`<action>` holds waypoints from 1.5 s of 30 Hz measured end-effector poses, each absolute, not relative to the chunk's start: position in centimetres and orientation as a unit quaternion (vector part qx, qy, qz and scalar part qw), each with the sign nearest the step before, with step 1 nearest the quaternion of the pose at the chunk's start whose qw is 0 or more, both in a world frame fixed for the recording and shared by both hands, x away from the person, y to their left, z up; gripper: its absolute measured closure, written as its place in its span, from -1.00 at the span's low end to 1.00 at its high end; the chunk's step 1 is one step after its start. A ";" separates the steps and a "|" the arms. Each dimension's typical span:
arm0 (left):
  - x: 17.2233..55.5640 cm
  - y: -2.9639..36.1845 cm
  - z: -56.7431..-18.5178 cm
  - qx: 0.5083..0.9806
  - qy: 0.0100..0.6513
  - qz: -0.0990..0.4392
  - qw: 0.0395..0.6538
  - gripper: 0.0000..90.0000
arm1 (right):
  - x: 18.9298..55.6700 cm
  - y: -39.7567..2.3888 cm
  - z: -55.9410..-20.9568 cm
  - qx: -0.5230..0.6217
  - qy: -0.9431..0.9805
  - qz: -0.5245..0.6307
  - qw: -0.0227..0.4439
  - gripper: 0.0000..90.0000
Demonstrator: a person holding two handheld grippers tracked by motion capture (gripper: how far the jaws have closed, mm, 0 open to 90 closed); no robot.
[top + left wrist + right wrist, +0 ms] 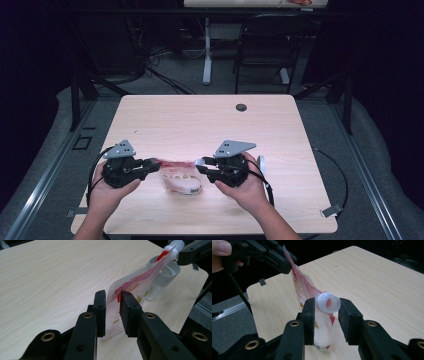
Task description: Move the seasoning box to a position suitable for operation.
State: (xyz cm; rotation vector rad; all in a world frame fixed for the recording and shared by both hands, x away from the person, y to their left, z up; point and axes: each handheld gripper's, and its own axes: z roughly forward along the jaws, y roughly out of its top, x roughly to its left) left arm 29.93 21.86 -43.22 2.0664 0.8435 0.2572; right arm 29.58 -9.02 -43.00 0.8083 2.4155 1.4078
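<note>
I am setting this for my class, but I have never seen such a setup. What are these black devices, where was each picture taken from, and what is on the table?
A person at a wooden table holds a black two-jawed tool in each hand. One picture looks down from above. The other two come from cameras riding on the tools. The left tool pinches one end of a red and white pouch. Its white spout sits between the jaws of the right tool; whether they press it is unclear. A grey cup stands behind the pouch.
</note>
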 end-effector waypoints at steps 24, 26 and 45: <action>29.6 22.9 -43.3 0.817 0.344 0.105 0.451 0.53 | 30.0 -7.7 -39.9 0.240 0.844 0.464 0.120 0.55; 29.5 22.9 -43.3 0.816 0.345 0.106 0.452 0.53 | 30.0 -7.5 -39.7 0.238 0.844 0.465 0.123 0.53; 29.2 24.5 -43.1 0.807 0.356 0.117 0.457 0.52 | 31.0 -4.2 -39.5 0.209 0.860 0.453 0.110 0.58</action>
